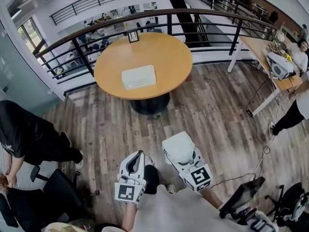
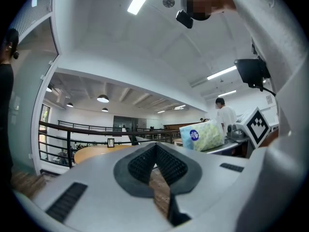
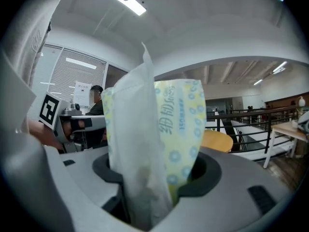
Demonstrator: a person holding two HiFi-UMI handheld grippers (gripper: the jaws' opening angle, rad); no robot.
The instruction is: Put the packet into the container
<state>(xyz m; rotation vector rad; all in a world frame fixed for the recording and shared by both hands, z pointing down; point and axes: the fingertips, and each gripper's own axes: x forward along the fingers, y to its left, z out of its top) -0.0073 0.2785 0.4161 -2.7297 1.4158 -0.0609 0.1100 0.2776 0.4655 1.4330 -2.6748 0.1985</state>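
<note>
A white packet of tissues with yellow-green print [image 1: 177, 146] [image 3: 161, 139] stands upright between the jaws of my right gripper [image 1: 180, 153] [image 3: 154, 178], which is shut on it; it hides the fingertips. In the left gripper view the packet [image 2: 203, 135] shows at the right. My left gripper [image 1: 140, 154] [image 2: 155, 148] is beside it on the left, shut, its dark pads [image 2: 140, 166] meeting at the tips with nothing between them. The container, a flat white box [image 1: 139, 77], lies on a round wooden table [image 1: 164, 52] well ahead of both grippers.
A small framed card [image 1: 133, 36] stands at the table's far edge. A black railing [image 1: 145, 21] curves behind the table. A person in black [image 1: 29, 139] and a dark chair [image 1: 53, 192] are at the left; a desk [image 1: 270, 57] with gear is at the right.
</note>
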